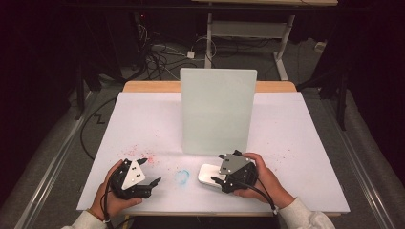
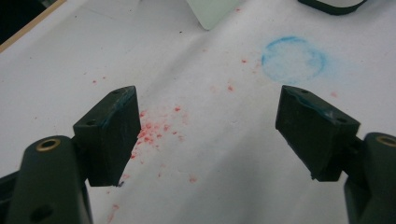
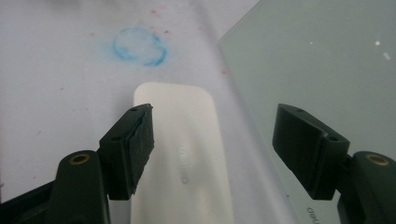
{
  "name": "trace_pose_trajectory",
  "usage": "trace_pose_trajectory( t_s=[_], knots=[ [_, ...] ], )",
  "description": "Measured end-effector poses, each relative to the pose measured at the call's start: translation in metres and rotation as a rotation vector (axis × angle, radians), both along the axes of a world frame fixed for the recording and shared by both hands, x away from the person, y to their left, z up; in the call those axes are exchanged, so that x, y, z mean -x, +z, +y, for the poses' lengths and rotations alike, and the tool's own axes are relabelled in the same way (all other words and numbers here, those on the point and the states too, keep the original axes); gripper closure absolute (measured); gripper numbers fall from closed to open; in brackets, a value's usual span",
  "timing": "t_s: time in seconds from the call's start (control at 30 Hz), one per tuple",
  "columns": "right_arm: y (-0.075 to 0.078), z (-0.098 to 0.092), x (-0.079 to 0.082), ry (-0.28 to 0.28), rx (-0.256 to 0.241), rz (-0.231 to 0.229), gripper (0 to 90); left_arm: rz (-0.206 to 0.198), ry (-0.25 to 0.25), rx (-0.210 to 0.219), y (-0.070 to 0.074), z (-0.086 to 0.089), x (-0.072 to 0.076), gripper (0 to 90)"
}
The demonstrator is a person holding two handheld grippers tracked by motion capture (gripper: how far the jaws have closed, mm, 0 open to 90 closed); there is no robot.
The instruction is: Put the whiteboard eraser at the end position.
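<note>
Right gripper view: right tongs (image 3: 212, 149) spread wide over white eraser (image 3: 180, 158), gripping nothing.
Eraser flat on counter (image 1: 296, 138), just beside upright pale board (image 3: 317, 70), under right tongs (image 1: 220, 168) in high view. Left tongs (image 2: 208, 133) likewise wide and empty, hovering over red specks (image 2: 156, 130), blue ring stain (image 2: 293, 58) ahead. Left tongs (image 1: 147, 171) well apart from eraser (image 1: 209, 175), ring stain (image 1: 182, 176) between.

Lab-like recording space, black curtains hanging around, tangled dark cables (image 1: 157, 57) lying on grey floor, white-legged metal desk frame (image 1: 248, 33) standing behind white-covered wooden table (image 1: 143, 119).
</note>
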State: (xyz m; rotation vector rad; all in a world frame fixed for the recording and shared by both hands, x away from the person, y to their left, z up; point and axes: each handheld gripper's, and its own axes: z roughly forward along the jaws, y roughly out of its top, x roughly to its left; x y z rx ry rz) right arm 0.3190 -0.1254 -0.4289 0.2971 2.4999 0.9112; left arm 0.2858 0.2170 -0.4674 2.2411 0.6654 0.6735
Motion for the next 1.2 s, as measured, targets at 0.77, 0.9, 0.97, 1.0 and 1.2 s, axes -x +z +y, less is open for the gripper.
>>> trace_pose_trajectory(
  t_s=[0.77, 0.9, 0.97, 1.0, 1.2],
  knots=[
    [0.018, -0.025, -0.006, -0.154, -0.091, -0.121, 22.7, 0.005, -0.008, -0.004, -0.001, -0.001, 0.000, 21.4],
    [0.019, -0.028, -0.006, -0.168, -0.091, -0.128, 22.6, 0.006, -0.006, -0.003, -0.001, -0.001, 0.000, 21.4],
    [0.020, -0.030, -0.006, -0.172, -0.094, -0.127, 22.6, 0.005, -0.006, -0.003, -0.001, -0.001, 0.000, 21.4],
    [0.020, -0.031, -0.006, -0.176, -0.095, -0.128, 22.6, 0.007, -0.006, -0.002, -0.001, 0.000, 0.000, 21.4],
    [0.022, -0.041, -0.006, -0.206, -0.105, -0.141, 22.5, 0.007, -0.006, -0.004, -0.001, -0.001, 0.000, 21.4]
  ],
)
